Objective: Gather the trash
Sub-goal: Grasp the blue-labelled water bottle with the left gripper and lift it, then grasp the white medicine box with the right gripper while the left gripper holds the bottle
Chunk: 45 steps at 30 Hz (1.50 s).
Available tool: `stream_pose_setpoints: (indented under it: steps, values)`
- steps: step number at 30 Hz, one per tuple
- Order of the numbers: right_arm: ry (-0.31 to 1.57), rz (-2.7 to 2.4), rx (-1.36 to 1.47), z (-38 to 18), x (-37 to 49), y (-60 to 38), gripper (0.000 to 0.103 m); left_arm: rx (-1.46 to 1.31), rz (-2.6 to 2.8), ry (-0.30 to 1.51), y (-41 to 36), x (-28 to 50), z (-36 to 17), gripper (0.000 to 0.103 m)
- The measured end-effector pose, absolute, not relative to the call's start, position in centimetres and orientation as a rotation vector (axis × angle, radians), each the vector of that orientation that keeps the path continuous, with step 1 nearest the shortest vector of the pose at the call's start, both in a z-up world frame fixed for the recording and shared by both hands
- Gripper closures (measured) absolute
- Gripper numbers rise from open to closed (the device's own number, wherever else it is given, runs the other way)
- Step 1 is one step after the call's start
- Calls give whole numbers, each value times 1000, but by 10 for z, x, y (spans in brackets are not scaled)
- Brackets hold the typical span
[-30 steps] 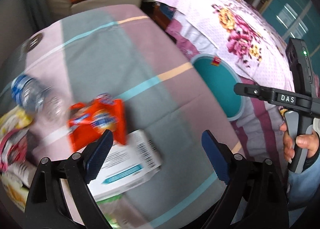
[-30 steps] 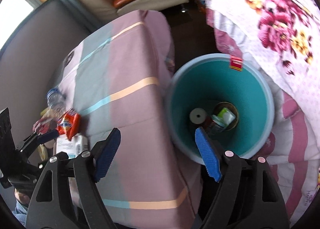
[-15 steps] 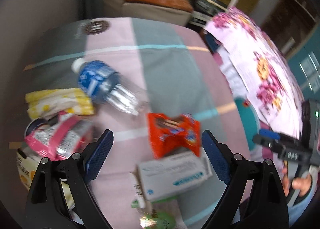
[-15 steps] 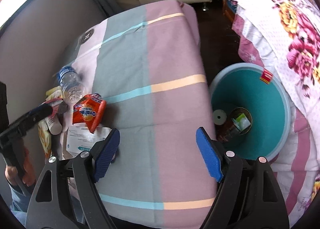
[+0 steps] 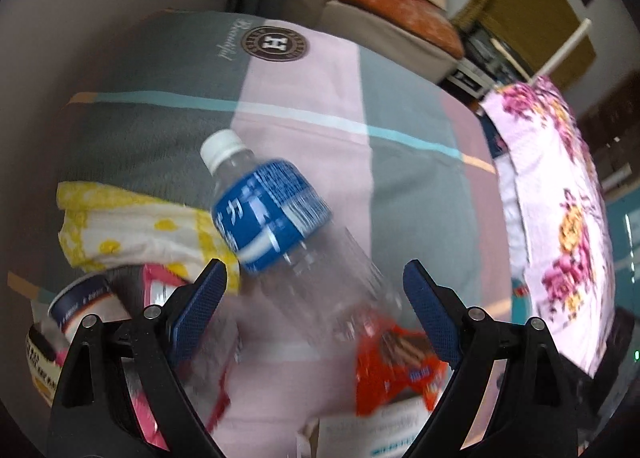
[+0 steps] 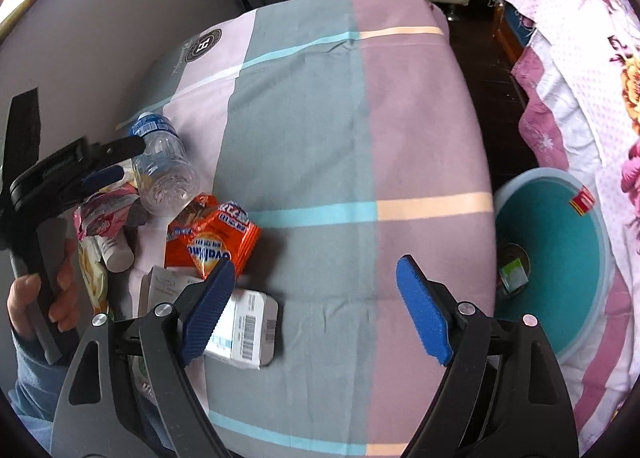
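The plastic bottle (image 5: 288, 234) lies between the wide-open fingers (image 5: 200, 306) of the left gripper (image 5: 316, 298) (nothing is held), its cap pointing away. Below the right finger is an orange wrapper (image 5: 396, 366). The right gripper (image 6: 316, 306) is also spread, empty, over the striped desk (image 6: 340, 138); beyond its right finger stands the teal bin (image 6: 560, 258).

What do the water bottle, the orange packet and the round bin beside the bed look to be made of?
Water bottle: clear thin plastic, see-through ribbed body, glossy blue label, white cap. Orange packet: probably glossy plastic film, crinkled with crimped edges. Bin: likely smooth moulded plastic, teal inside with a pale rim.
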State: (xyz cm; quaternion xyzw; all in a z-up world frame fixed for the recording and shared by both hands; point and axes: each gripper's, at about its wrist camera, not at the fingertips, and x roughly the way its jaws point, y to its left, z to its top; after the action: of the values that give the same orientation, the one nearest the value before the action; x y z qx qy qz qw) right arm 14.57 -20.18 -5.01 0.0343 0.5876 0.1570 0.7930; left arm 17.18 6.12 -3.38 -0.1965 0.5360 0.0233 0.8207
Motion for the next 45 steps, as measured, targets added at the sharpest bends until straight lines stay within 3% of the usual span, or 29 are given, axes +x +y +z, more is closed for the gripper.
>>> stream_pose_setpoints:
  steps: [11,12,17,35,45]
  values:
    - [1299,345,105,-69,166,-202,24,-379,81,1218,54,195,-67,13]
    - [1300,346,106,-70,167,-202,24,-364,75,1220,52,194,-69,19]
    - [1290,360,86,-69,165,-202,24,-262,-2,1202,42,180,-60,30]
    - [1225,826,-275,-39,111,-105,24,-139,-244,1131,49,79,-6,29]
    - [1317,985,-609,-86,108,-43,24,-208,-265,1160,78,59,-24,29]
